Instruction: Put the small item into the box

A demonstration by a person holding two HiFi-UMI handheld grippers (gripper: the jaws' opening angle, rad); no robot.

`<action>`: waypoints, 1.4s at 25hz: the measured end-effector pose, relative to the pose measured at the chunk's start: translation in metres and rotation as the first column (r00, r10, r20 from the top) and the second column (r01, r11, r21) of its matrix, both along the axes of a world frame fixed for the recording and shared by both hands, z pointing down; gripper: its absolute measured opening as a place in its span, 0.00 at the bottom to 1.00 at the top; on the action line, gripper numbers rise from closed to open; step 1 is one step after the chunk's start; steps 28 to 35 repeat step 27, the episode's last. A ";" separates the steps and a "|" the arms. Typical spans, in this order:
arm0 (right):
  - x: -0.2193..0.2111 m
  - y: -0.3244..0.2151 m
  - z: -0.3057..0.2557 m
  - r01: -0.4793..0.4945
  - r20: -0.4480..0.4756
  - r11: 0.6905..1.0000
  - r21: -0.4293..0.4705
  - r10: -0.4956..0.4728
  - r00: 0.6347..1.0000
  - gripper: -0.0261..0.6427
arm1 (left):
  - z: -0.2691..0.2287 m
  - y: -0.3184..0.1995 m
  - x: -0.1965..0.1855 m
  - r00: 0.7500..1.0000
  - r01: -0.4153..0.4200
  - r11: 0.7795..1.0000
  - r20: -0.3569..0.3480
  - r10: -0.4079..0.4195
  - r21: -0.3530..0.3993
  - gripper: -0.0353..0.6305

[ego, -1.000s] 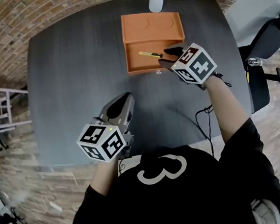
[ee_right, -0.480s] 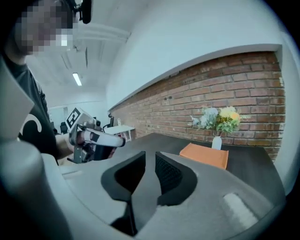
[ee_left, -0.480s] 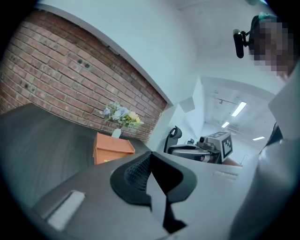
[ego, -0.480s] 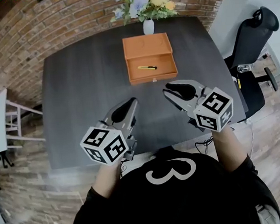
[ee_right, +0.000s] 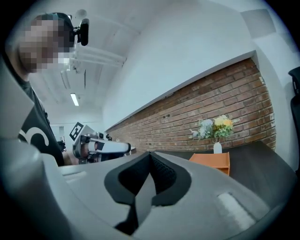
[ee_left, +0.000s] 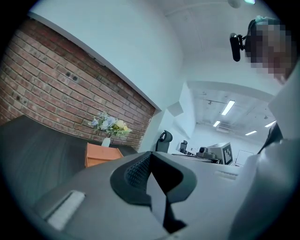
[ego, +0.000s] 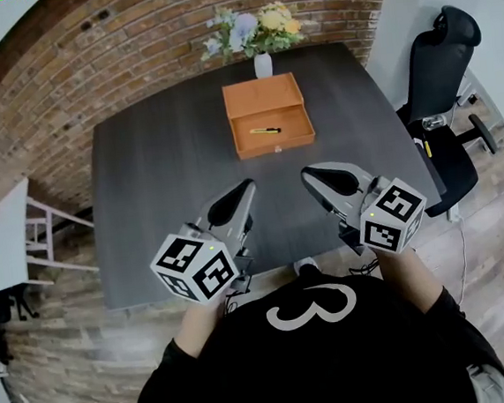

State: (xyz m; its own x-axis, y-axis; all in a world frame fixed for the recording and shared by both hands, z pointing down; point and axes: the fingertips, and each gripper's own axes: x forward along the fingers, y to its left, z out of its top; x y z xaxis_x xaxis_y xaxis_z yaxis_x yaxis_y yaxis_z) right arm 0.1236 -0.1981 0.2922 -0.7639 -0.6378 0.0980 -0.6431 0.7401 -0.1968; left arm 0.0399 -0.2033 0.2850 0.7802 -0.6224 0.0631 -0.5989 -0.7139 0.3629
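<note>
While both grippers hover over the near part of the dark surface (ego: 158, 187), the small item (ego: 266, 131), a slim yellow-and-black stick, lies inside the front compartment of the orange box (ego: 231, 123) on the far half. The left gripper (ego: 245, 189) has its jaws pressed together with nothing between them, and the right gripper (ego: 312, 176) is likewise closed and empty. Both point toward the box and are well apart from it. Just behind the box stands a white vase (ego: 262, 65) of flowers, and a black chair (ego: 439, 72) sits to the right of the surface.
</note>
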 end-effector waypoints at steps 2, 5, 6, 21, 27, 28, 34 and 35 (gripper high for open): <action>-0.004 0.007 0.001 0.020 -0.005 1.000 -0.005 -0.020 1.000 0.04 | -0.002 0.005 0.002 1.000 -0.007 1.000 0.001 0.007 0.006 0.07; -0.007 0.014 0.002 0.035 0.004 0.999 -0.012 -0.034 0.999 0.04 | -0.002 0.010 0.003 1.000 -0.012 1.000 0.007 0.012 0.005 0.07; -0.008 0.015 0.001 0.034 0.004 0.999 -0.010 -0.034 0.999 0.04 | -0.003 0.011 0.003 1.000 -0.012 1.000 0.011 0.012 0.003 0.07; -0.001 0.015 0.007 0.034 0.018 0.999 -0.017 -0.034 0.999 0.04 | 0.005 0.011 0.010 1.000 -0.014 1.000 0.027 0.014 -0.001 0.07; 0.001 0.014 0.007 0.038 0.010 0.999 -0.028 -0.038 0.999 0.04 | 0.004 0.010 0.015 0.999 -0.014 1.000 0.032 0.014 0.001 0.07; 0.001 0.014 0.007 0.038 0.010 0.999 -0.028 -0.038 0.999 0.04 | 0.004 0.010 0.015 0.999 -0.014 1.000 0.032 0.014 0.001 0.07; 0.001 0.014 0.007 0.038 0.010 0.999 -0.028 -0.038 0.999 0.04 | 0.004 0.010 0.015 0.999 -0.014 1.000 0.032 0.014 0.001 0.07; 0.001 0.014 0.007 0.038 0.010 0.999 -0.028 -0.038 0.999 0.04 | 0.004 0.010 0.015 0.999 -0.014 1.000 0.032 0.014 0.001 0.07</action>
